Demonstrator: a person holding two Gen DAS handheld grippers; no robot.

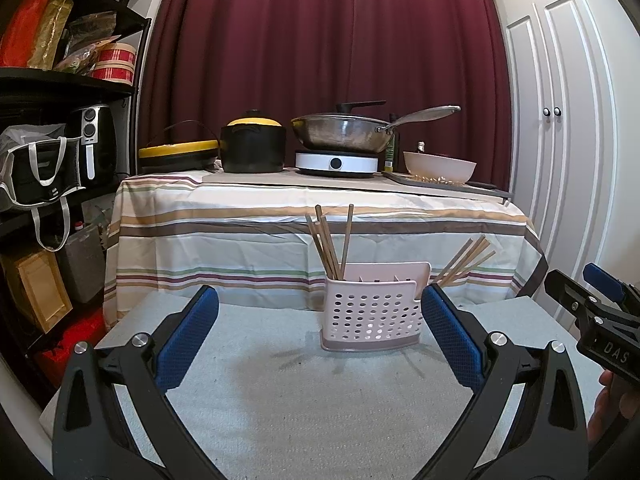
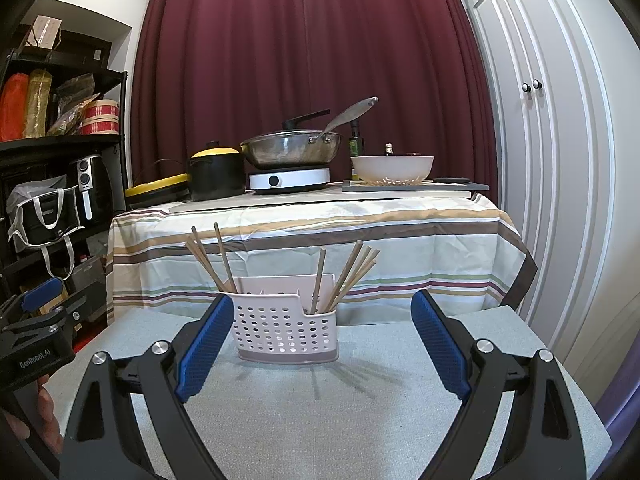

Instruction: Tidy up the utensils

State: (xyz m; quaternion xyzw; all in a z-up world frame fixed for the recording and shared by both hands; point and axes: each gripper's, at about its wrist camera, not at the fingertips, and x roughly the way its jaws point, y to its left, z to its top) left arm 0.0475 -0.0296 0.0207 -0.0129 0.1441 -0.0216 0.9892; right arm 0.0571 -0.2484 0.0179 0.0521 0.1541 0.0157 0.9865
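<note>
A pale pink perforated utensil basket stands upright on a small grey table. Wooden chopsticks stand in it: one bunch at its left end, another bunch leaning out at its right end. My left gripper is open and empty, just short of the basket. My right gripper is open and empty, with the basket between its fingers and a little farther off. Each gripper shows at the other view's edge.
Behind stands a taller table with a striped cloth, bearing a black pot, a wok on a white hotplate, and a white bowl. Black shelves are at left, white cupboard doors at right.
</note>
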